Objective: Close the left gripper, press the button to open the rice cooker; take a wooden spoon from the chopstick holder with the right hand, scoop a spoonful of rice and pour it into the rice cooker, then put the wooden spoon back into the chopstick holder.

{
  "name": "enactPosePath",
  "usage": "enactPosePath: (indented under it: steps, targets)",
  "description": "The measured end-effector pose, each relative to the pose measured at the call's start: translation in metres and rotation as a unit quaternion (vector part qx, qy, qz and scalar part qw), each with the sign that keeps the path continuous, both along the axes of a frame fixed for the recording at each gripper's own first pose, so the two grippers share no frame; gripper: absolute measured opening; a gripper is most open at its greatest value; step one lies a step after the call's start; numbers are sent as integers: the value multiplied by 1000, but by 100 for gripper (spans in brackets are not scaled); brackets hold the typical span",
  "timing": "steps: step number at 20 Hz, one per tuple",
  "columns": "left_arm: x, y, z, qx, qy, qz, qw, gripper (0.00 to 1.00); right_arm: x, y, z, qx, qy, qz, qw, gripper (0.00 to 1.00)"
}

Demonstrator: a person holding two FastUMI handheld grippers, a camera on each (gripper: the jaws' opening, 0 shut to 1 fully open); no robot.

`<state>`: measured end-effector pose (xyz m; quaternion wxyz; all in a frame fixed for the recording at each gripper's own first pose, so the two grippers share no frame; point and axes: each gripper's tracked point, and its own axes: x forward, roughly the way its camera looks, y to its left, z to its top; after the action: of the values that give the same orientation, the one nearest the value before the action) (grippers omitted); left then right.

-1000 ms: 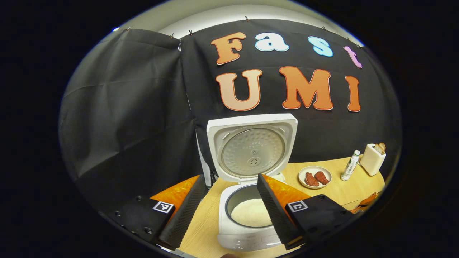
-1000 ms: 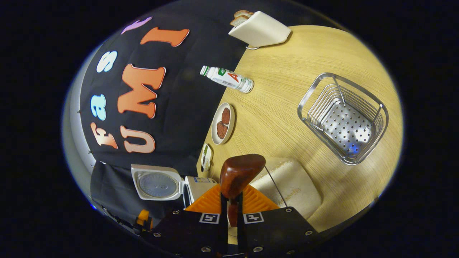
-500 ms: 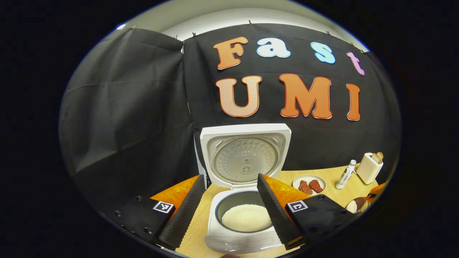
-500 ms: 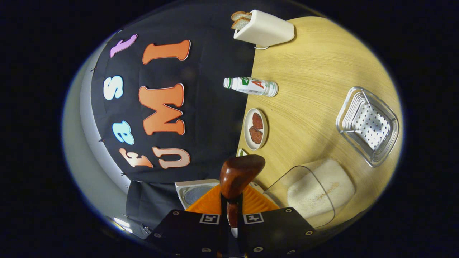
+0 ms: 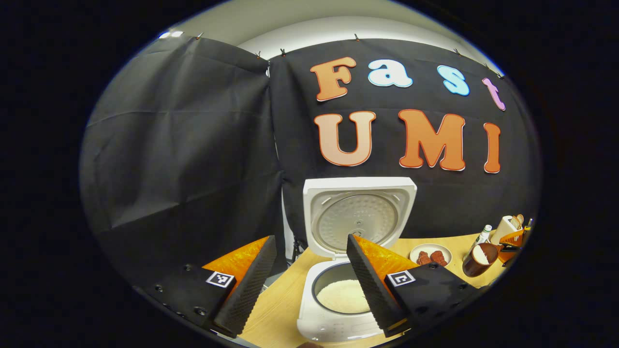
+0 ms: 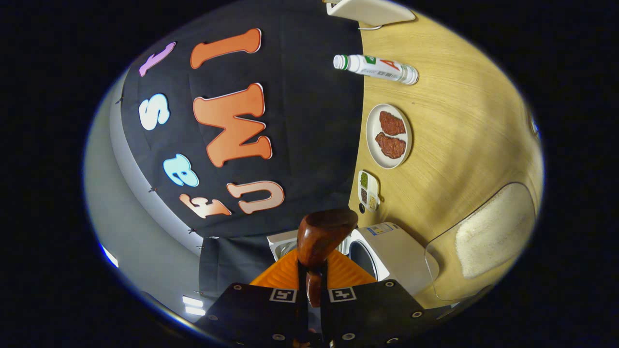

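White rice cooker [image 5: 338, 290] sits near-centre on surface, lid up, so button step done. Left tongs [image 5: 309, 285] apart. Right tongs [image 6: 313, 285] clamped on wooden spoon [image 6: 321, 234] w/ rice; pour & return left.

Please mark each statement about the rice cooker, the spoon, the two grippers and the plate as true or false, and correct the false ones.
1. The rice cooker has its lid open. True.
2. The inner pot is empty. False: white rice lies in it.
3. The right gripper is shut on the wooden spoon. True.
4. The left gripper is shut. False: its fingers stand wide apart.
5. The plate holds two reddish-brown pieces of food. True.
6. In the left gripper view, the spoon bowl near the right edge is empty. False: it carries rice.
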<state>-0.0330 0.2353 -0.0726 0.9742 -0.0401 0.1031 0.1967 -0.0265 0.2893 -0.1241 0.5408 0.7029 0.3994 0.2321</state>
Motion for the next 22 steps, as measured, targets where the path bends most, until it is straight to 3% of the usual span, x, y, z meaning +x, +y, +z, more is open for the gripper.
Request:
enactPosePath:
  steps: [6, 14, 19, 22]
  targets:
    - [-26, 37, -16, -10, 2, 43, 999, 99, 3, 71, 25, 19, 6, 47, 999, 10]
    - [-51, 79, -32, -7, 13, 81, 997, 99, 22, 140, 35, -60, -50, 78, 994, 10]
    - [-55, 89, -48, -8, 27, 88, 996, 99, 31, 164, 27, -190, -134, 99, 968, 10]
    - [-56, 95, -58, -15, 36, 92, 995, 99, 33, 176, 25, -257, -192, 109, 941, 10]
